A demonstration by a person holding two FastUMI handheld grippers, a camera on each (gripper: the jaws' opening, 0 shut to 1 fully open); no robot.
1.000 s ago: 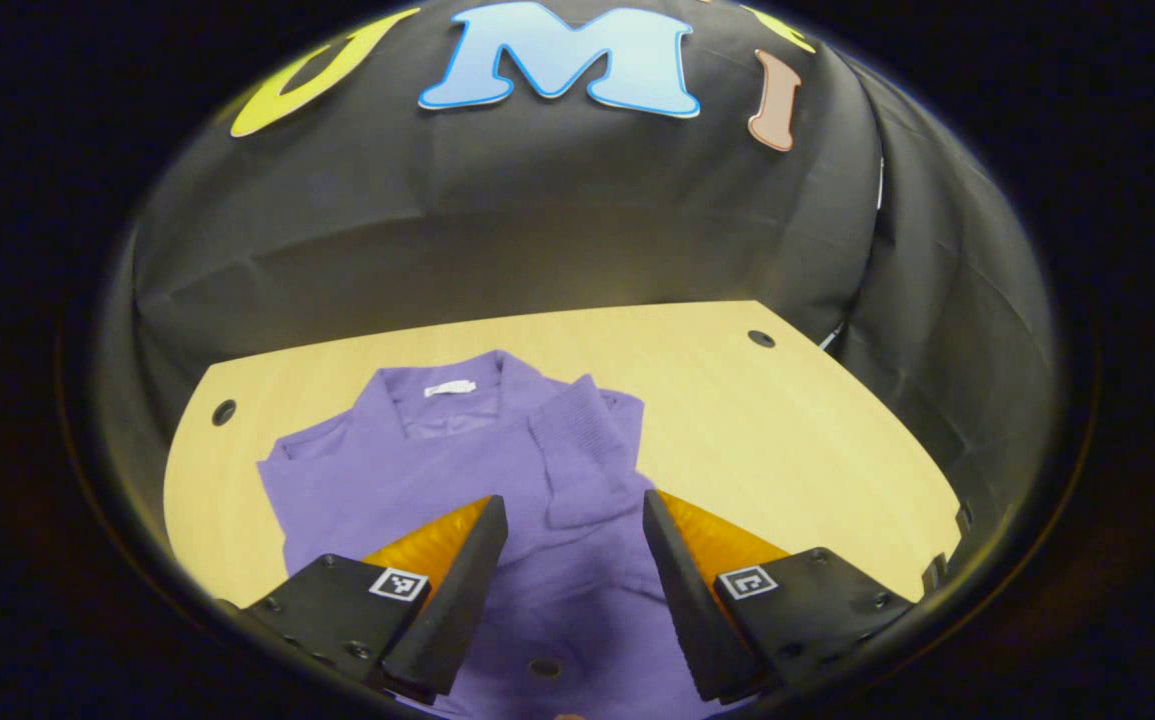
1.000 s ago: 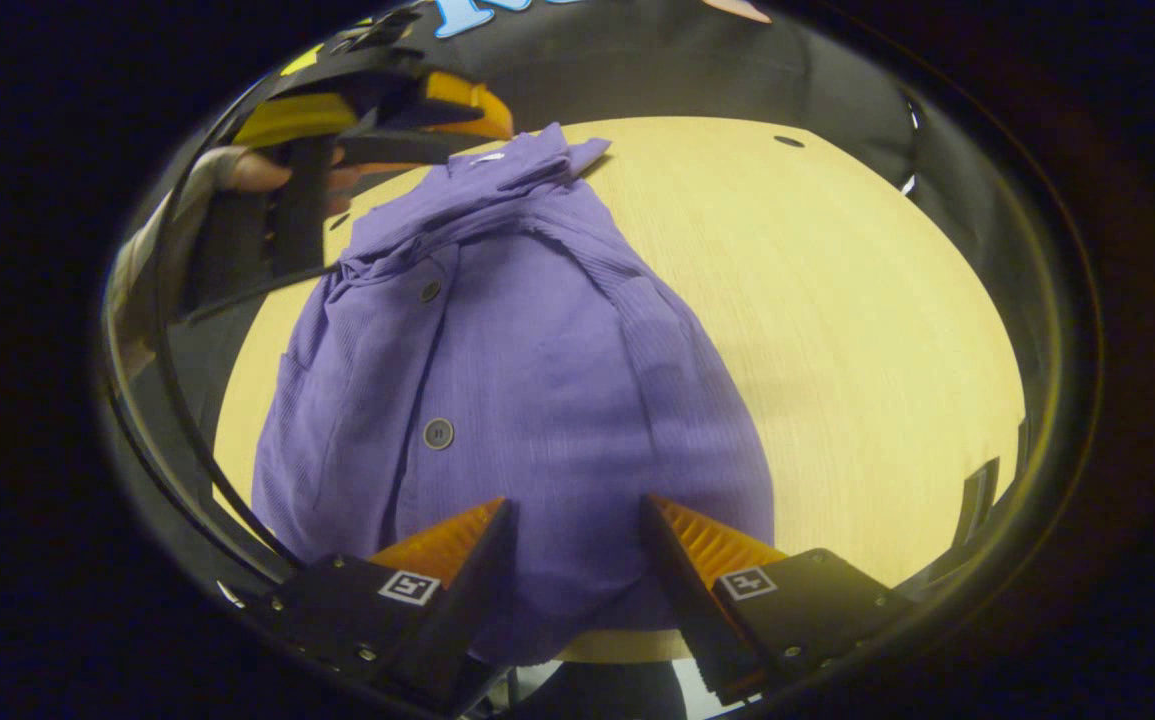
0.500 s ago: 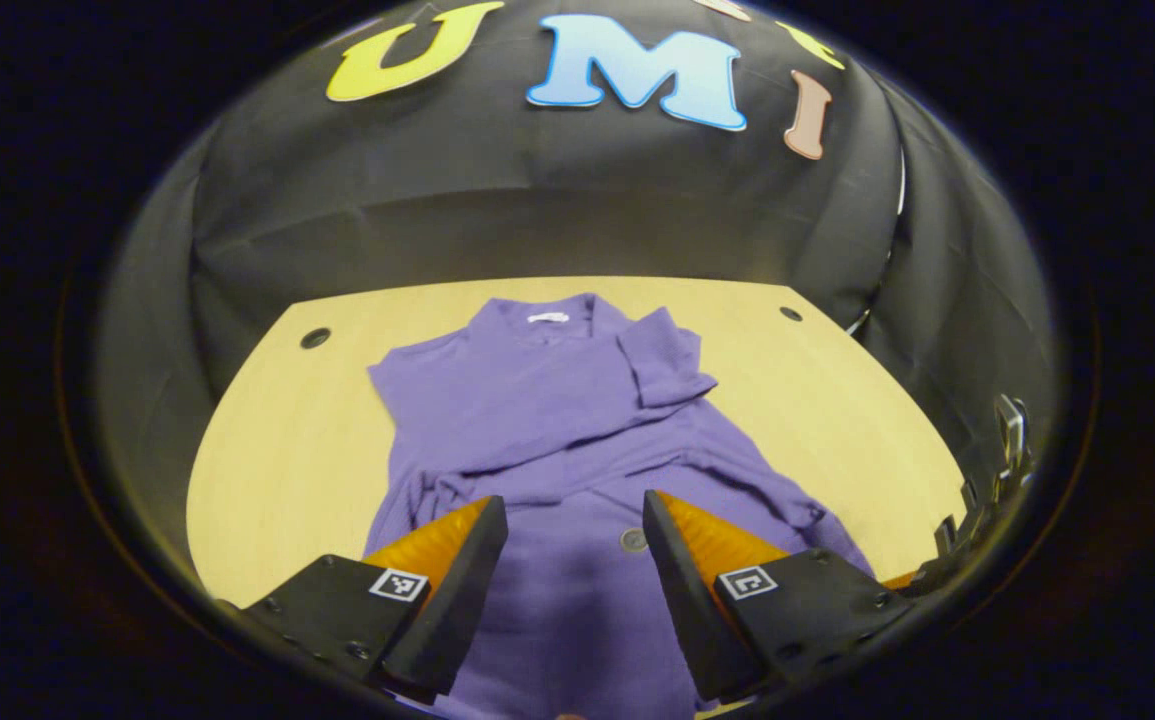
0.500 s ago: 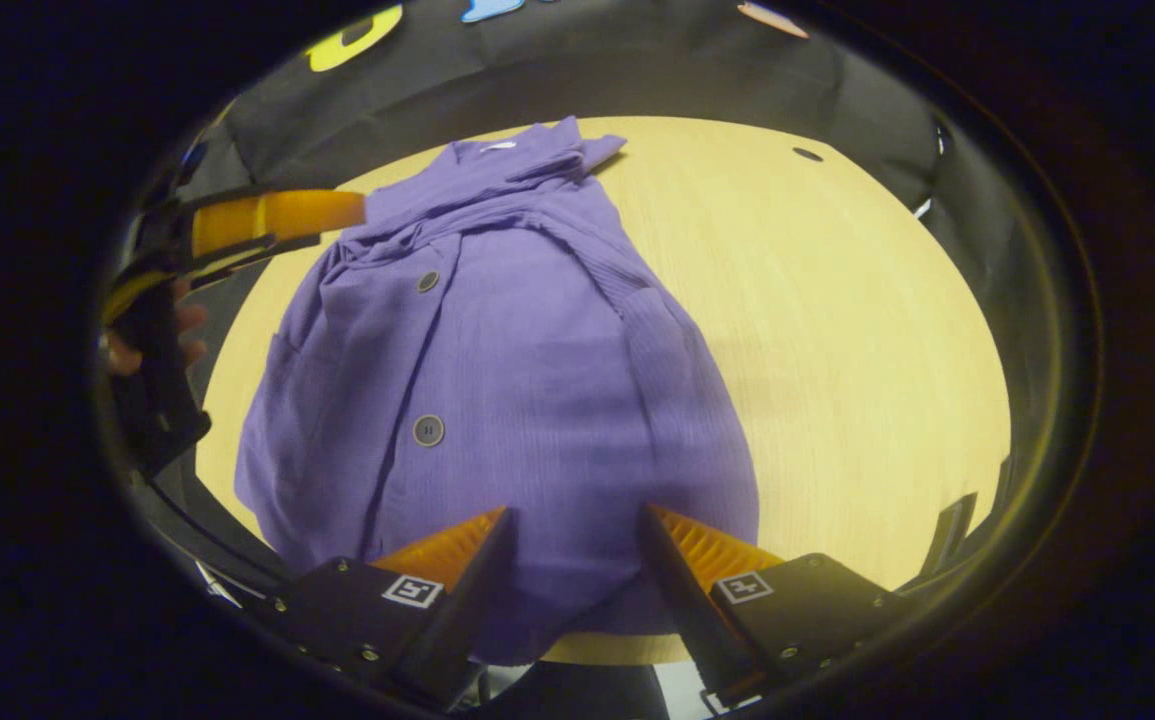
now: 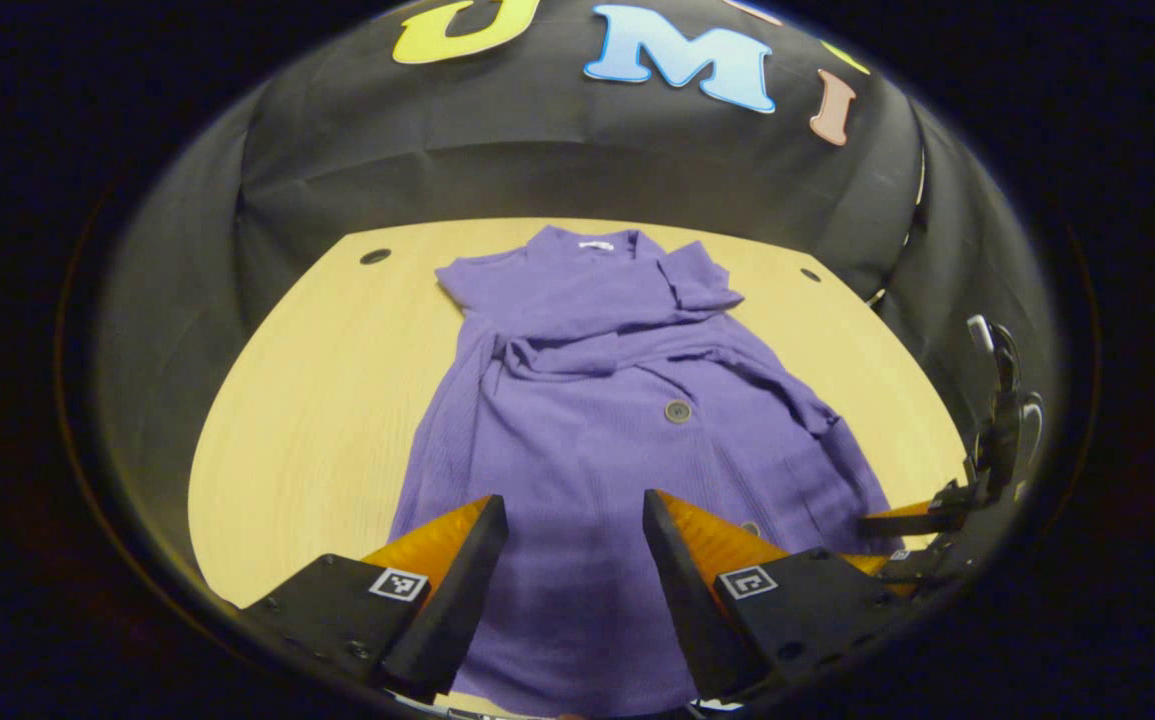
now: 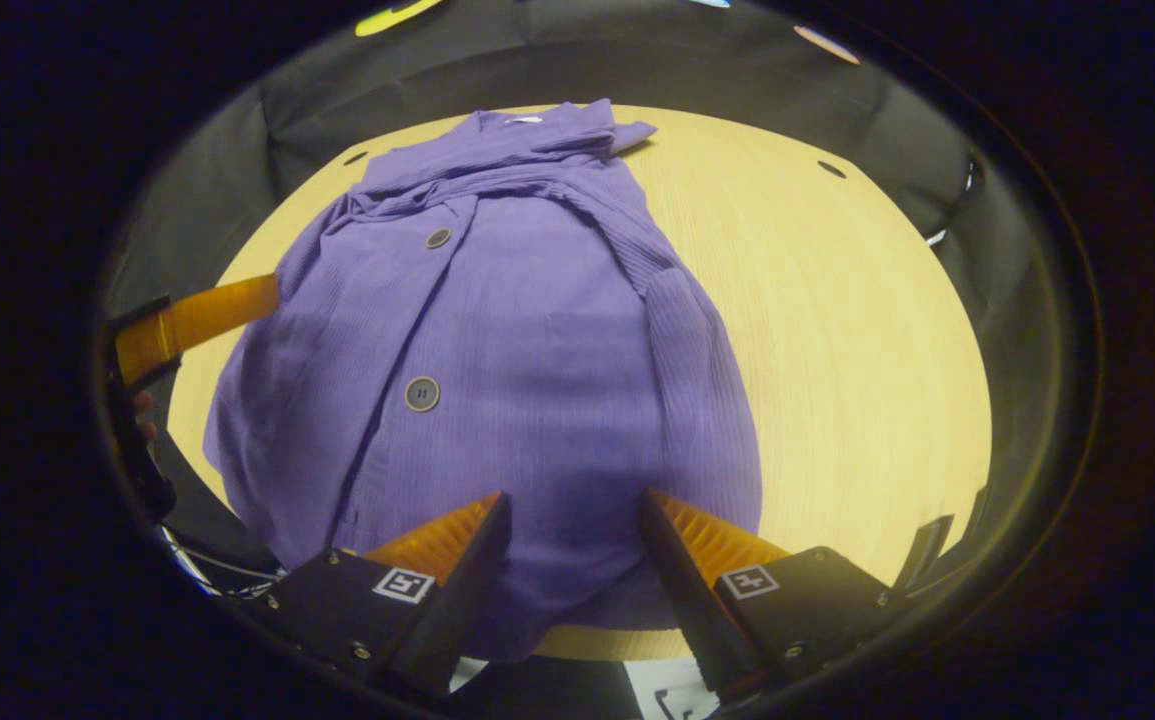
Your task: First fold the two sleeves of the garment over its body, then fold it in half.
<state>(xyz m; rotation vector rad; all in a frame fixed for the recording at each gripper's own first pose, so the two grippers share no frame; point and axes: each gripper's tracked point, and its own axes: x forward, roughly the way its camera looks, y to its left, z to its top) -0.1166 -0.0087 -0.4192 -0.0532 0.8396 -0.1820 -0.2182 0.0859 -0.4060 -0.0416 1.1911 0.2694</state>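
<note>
While no writing can be read, a small white neck label sits at the collar of the purple garment, at its far end from both tongs; its print is too small to tell. Garment: laid lengthwise on the counter, sleeves folded across the chest, two dark buttons on the front. Left tongs: fingers spread apart over the near hem, gripping nothing. Right tongs: likewise spread, empty, over the hem where it reaches the counter's near edge. Open counter lies left of the left tongs and, wider, right of the right tongs. Small dark holes mark the far corners.
</note>
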